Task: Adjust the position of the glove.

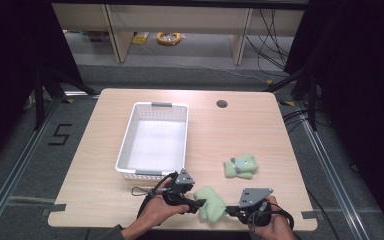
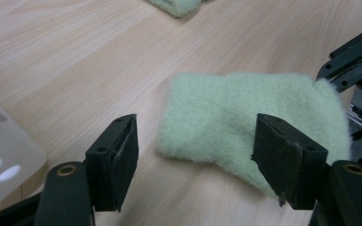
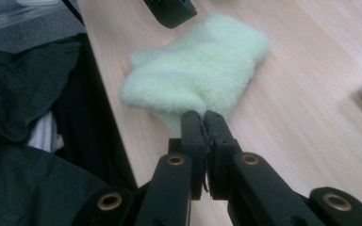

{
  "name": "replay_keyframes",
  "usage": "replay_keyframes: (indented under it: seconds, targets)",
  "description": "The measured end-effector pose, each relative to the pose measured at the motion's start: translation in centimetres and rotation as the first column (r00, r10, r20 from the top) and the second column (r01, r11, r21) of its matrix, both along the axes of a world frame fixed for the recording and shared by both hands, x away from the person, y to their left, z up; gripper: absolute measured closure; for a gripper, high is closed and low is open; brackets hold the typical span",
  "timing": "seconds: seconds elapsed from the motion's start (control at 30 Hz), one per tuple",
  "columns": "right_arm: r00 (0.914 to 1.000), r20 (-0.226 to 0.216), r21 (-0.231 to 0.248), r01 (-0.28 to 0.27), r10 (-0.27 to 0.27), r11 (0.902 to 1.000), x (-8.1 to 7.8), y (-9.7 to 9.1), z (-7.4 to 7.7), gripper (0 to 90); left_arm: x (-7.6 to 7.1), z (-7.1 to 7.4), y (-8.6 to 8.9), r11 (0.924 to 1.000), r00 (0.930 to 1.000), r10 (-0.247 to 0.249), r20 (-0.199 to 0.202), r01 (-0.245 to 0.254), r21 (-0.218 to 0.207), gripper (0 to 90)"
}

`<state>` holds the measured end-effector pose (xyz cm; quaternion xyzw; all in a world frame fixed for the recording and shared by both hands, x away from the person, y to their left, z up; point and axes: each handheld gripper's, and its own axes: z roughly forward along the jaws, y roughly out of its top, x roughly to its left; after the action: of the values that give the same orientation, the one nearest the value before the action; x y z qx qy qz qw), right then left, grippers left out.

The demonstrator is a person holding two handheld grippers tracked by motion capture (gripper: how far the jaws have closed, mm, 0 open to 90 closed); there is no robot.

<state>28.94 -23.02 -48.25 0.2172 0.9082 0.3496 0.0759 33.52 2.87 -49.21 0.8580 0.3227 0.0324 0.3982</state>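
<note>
The pale green fuzzy sock (image 1: pixel 211 203) lies flat on the wooden table (image 1: pixel 260 135), close to your edge and between your two hands, its long axis running roughly from the left gripper (image 1: pixel 196 204) toward the right gripper (image 1: pixel 230 211). You have the right gripper's jaws pinched tight together on the sock's near end; in the right gripper view the pads meet with a fold of the green fabric (image 3: pixel 193 75) caught at their tips. Your left gripper stands wide, its jaws apart and pressing on nothing; in the left gripper view the sock's free end (image 2: pixel 245 117) lies just ahead of them, nearer the jaw on the right of that view than the other, so the opening is not yet centred on the fabric. That is what the coming move turns on: judging by this, the left gripper needs to slide forward and a little toward that jaw before it shuts on that end. The table edge sits just behind the sock on your side, so there is little margin to pull back toward yourself. Away from you the wood is bare. The white plastic basket (image 1: pixel 130 145) stands beyond the left gripper, and a second green sock (image 1: pixel 241 166) lies apart, beyond the right gripper.
</note>
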Motion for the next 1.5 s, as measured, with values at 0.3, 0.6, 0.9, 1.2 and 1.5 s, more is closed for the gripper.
replay_keyframes:
  seconds: [0.3, 0.6, 0.9, 1.2, 1.5]
  targets:
    - [1.0, -0.001, 0.01, -0.007, 0.007, 0.9999, 1.0, -1.2, 0.0, 88.7, 1.0, -0.9, -0.8, 0.9996, 0.9985, -0.024, -0.049, 0.023, -0.016, 39.6]
    - [0.9994, -0.021, 0.008, 0.029, -0.029, 0.9996, 1.5, -1.5, -0.3, 88.7, 1.3, -1.3, -0.9, 0.9954, 0.9956, -0.09, -0.026, 0.091, 0.031, 63.2]
    - [0.9979, -0.026, 0.026, 0.06, -0.059, 0.9979, 2.3, -2.3, -0.1, 88.8, 0.5, -1.3, -0.3, 0.9974, 0.997, -0.07, -0.034, 0.069, -0.021, 86.7]
    - [0.9986, -0.009, 0.046, 0.052, -0.052, 0.9976, 3.0, -2.4, 0.6, 88.9, -1.5, -0.1, 0.4, 0.9956, 0.9966, -0.076, -0.031, 0.074, -0.059, 87.9]
    - [0.9991, -0.035, 0.021, 0.025, -0.024, 0.9995, 4.7, -1.8, 0.0, 88.9, -3.0, -0.7, 0.7, 0.9941, 0.9946, -0.09, -0.052, 0.086, -0.066, 87.5]
